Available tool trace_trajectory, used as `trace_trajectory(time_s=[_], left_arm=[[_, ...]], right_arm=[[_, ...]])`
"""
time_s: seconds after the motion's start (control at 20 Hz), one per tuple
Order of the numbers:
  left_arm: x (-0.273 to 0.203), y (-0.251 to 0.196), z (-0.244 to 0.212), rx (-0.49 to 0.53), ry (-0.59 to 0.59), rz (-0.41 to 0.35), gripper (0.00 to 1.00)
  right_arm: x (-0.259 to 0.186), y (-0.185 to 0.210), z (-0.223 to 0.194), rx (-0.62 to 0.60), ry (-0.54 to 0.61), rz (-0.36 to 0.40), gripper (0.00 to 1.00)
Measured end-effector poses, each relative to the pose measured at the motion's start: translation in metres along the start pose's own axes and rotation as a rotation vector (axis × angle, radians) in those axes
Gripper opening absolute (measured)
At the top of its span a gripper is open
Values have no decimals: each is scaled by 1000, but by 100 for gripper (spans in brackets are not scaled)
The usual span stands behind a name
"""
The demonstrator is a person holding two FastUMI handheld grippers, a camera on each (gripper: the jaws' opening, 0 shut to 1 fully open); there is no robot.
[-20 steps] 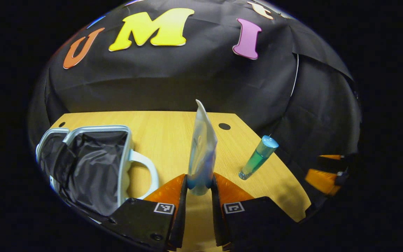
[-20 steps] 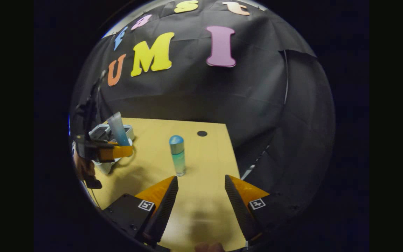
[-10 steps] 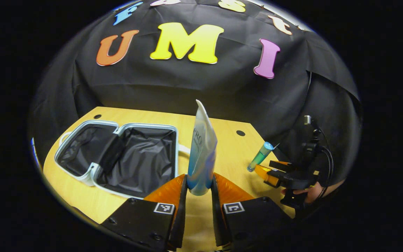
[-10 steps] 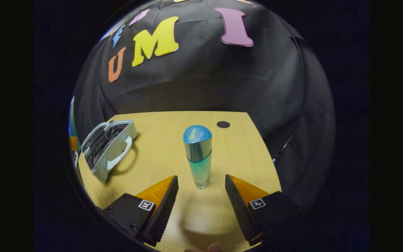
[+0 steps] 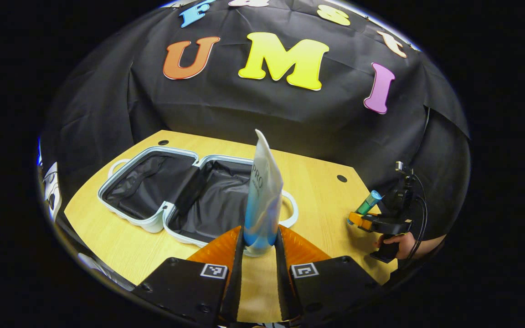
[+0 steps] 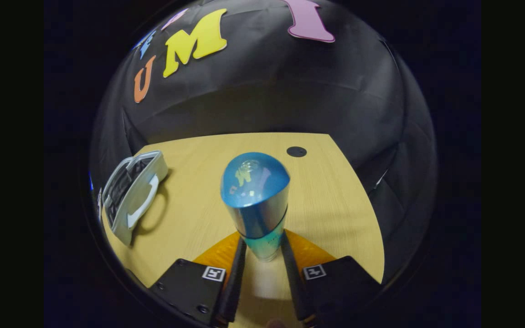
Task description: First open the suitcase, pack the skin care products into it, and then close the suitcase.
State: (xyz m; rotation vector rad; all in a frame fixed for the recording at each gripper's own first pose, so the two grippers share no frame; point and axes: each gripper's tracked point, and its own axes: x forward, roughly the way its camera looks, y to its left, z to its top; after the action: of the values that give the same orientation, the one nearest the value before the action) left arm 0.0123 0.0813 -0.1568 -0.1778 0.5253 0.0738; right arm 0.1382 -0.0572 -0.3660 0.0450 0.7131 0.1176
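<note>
The left gripper (image 5: 259, 255) has its jaws clamped on the lower end of an upright tube (image 5: 262, 196), near the open suitcase (image 5: 171, 200) lying flat on the desk (image 5: 116, 246). The right gripper (image 6: 262, 269) has its jaws clamped on the base of a standing bottle (image 6: 255, 200), at the desk's right side, well apart from the suitcase. A hand (image 5: 401, 241) holds that gripper.
</note>
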Motion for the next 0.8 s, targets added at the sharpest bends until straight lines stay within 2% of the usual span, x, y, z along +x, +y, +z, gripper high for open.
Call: trace_trajectory(time_s=[0.15, 0.35, 0.6, 0.8], left_arm=[[0, 15, 4, -5, 6, 5, 37], [16, 38, 14, 9, 51, -47, 37], [53, 67, 30, -38, 147, -135, 37], [96, 83, 12, -26, 366, -214, 37]], right_arm=[[-2, -2, 0, -15, 19, -20, 36], [-30, 9, 12, -17, 18, 23, 30], [-88, 23, 32, 51, -7, 79, 31], [-134, 33, 45, 105, -21, 117, 29]])
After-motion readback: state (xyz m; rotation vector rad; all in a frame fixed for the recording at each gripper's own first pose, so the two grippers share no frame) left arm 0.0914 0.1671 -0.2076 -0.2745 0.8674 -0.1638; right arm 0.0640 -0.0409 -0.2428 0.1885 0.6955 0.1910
